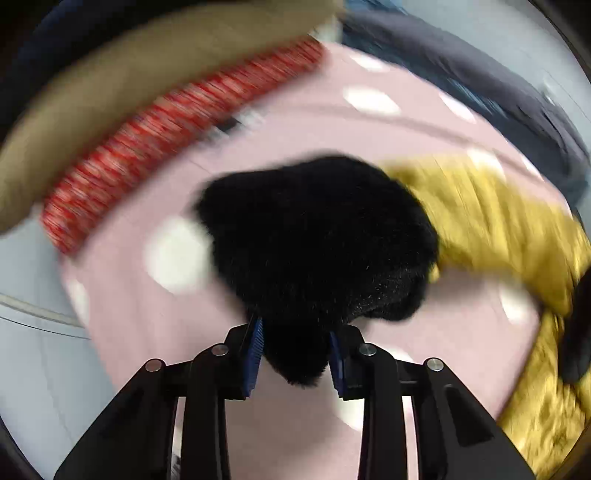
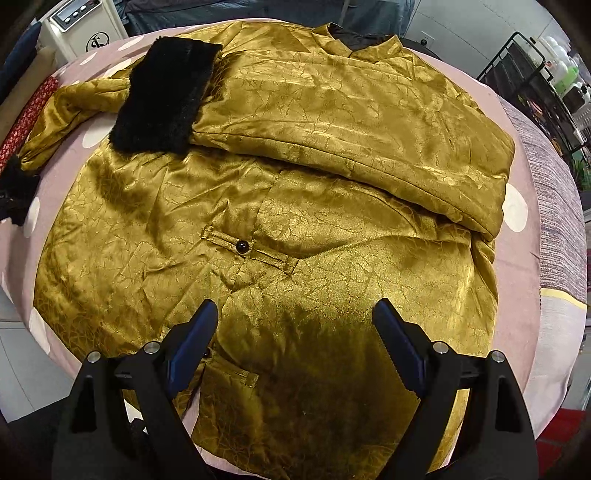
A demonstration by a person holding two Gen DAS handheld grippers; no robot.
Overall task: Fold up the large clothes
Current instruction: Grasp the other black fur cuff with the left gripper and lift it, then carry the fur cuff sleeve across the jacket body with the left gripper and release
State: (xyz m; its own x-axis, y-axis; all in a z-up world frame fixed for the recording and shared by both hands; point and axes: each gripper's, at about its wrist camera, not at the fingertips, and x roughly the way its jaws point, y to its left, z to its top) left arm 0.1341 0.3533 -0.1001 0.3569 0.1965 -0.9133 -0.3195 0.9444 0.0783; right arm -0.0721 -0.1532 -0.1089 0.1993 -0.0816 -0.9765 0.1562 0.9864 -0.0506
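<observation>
Left tongs (image 1: pixel 296 356) pinch black fur cuff (image 1: pixel 317 236) at six o'clock; right tongs (image 2: pixel 295 332) gape empty over gold coat (image 2: pixel 295 206) on bedspread (image 2: pixel 517 266); thick fur may slip from narrow bite.

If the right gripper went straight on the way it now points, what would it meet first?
Most likely the gold jacket: the right gripper, jaws open and empty, points down at its lower front panel. How far off that is stays unclear.

A pink sheet with white dots (image 2: pixel 517 236) covers the work surface. Behind it stand a white appliance with a control panel (image 2: pixel 79 27) and a black wire rack (image 2: pixel 532 77) holding bottles, by a pale wall (image 2: pixel 461 26); everything is evenly lit
</observation>
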